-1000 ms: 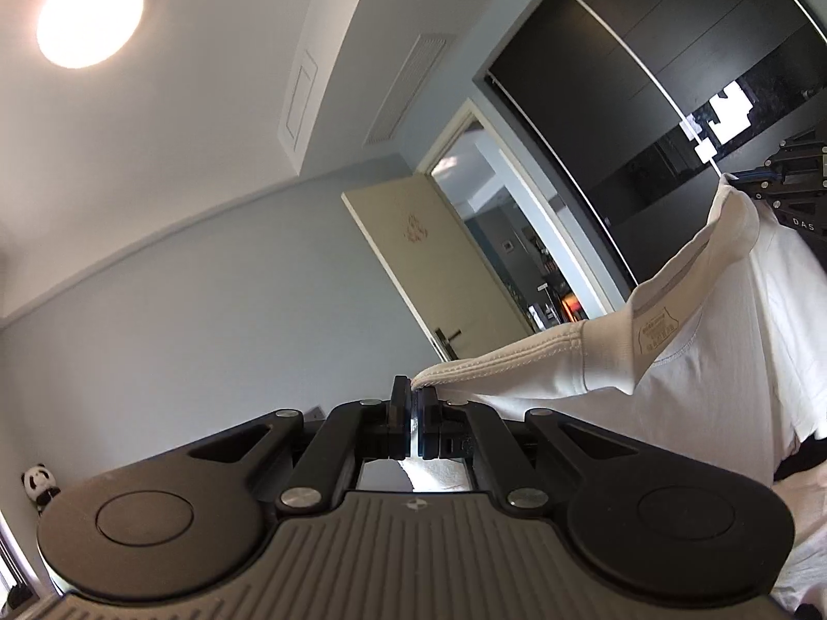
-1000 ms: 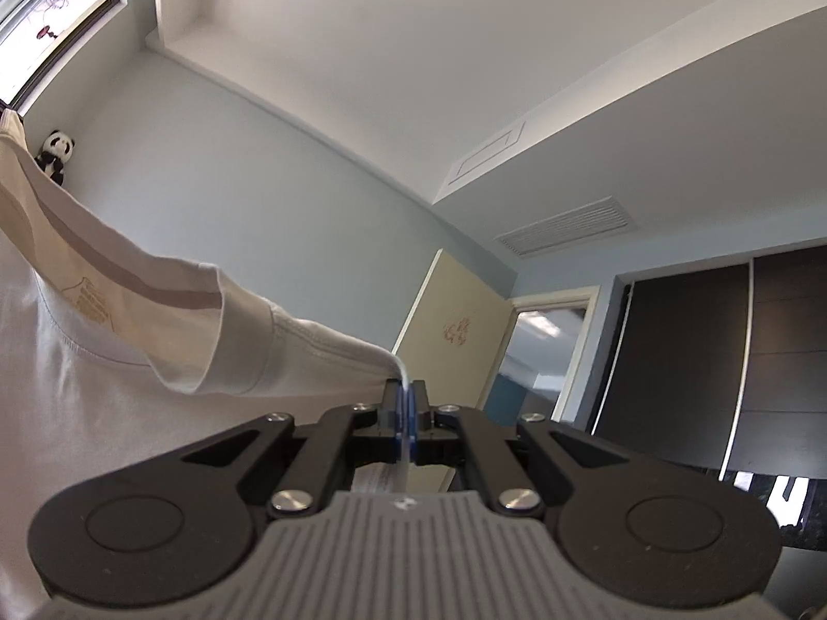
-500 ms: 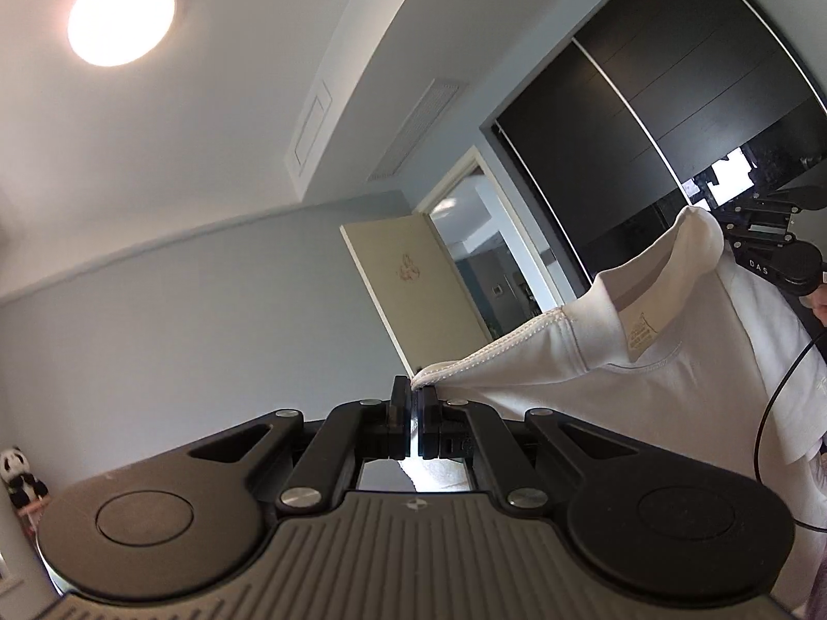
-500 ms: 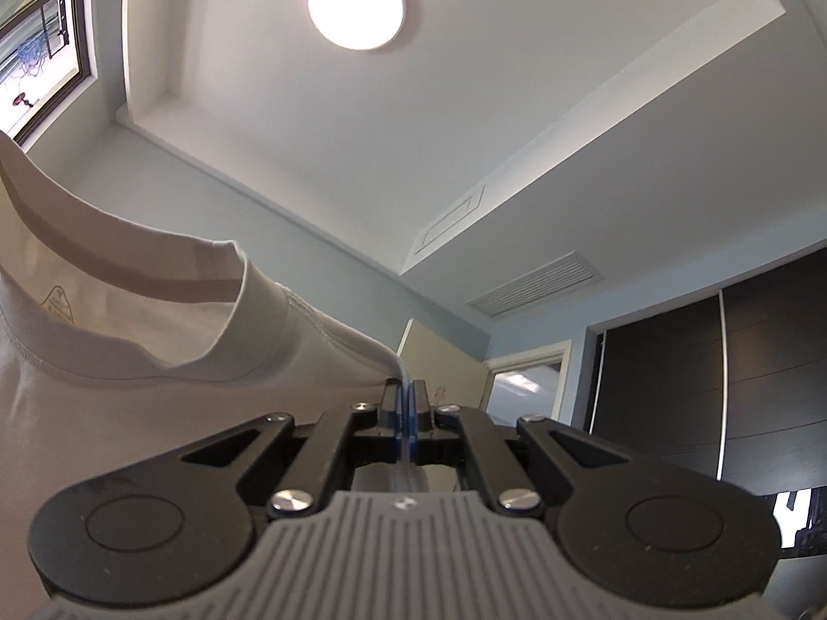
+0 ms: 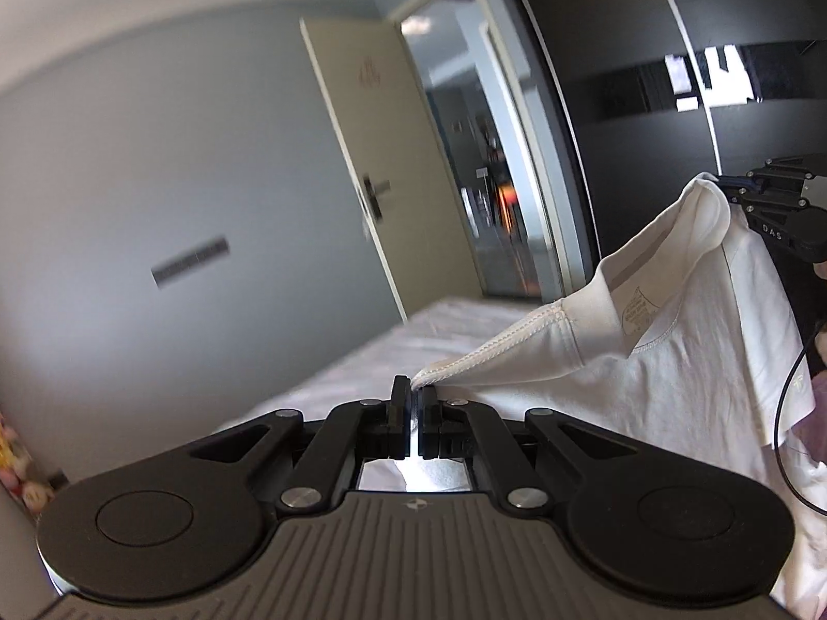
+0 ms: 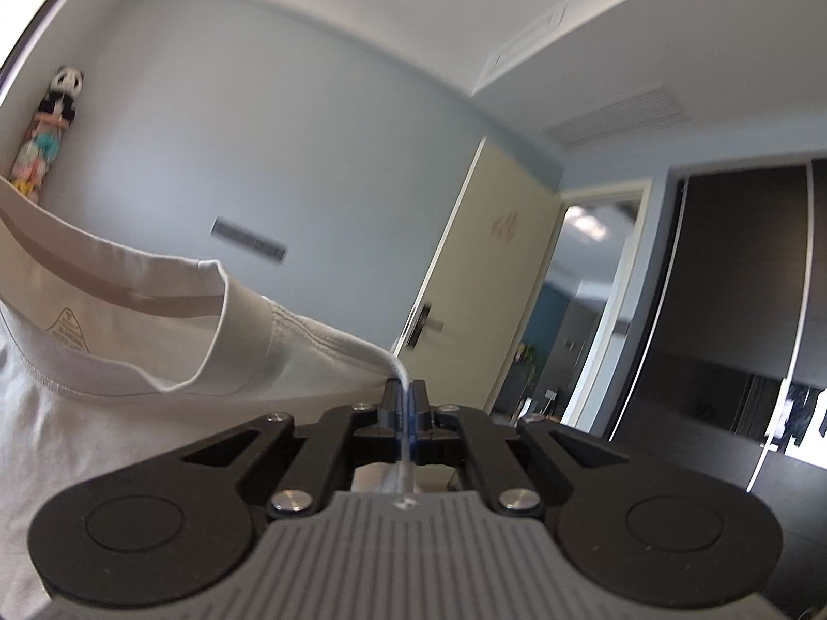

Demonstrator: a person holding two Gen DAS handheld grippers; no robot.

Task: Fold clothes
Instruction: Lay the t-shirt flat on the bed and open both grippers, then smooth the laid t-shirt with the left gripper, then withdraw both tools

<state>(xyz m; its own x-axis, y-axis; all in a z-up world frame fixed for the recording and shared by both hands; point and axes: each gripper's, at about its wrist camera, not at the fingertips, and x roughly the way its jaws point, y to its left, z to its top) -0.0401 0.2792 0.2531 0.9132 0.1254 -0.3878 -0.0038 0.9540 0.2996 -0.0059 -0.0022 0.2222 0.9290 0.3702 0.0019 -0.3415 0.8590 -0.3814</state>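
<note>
The white T-shirt [image 5: 646, 361] hangs stretched in the air between the two tools, its neckband opening upward and a small printed label showing just inside the collar. The left hand-held gripper [image 5: 412, 392] has its jaws pressed together on a stitched shoulder seam of the shirt, and a strip of white cloth runs down through the gap behind the pads. From that pinch the fabric climbs to the right, where the right hand-held gripper [image 5: 734, 196] shows in the left wrist view as a black linkage touching the shirt's far shoulder, in front of the dark wardrobe doors [image 5: 646, 77]. Seen from its own camera, the right hand-held gripper [image 6: 406, 395] is likewise closed tight on a thin fold of shoulder seam, and the shirt [image 6: 103, 341] spreads away to the left of it. Below the shirt lies a pale bed [image 5: 413, 341], blurred, reaching back toward the open cream door [image 5: 393, 155]. Left of the door is a grey wall with a small dark plate [image 6: 248, 240] on it. Above the shirt's collar in the right wrist view, a panda toy [image 6: 64, 88] sits on a stack of soft toys in the corner. A thin black cable [image 5: 788, 403] curves past the shirt's right edge.
</note>
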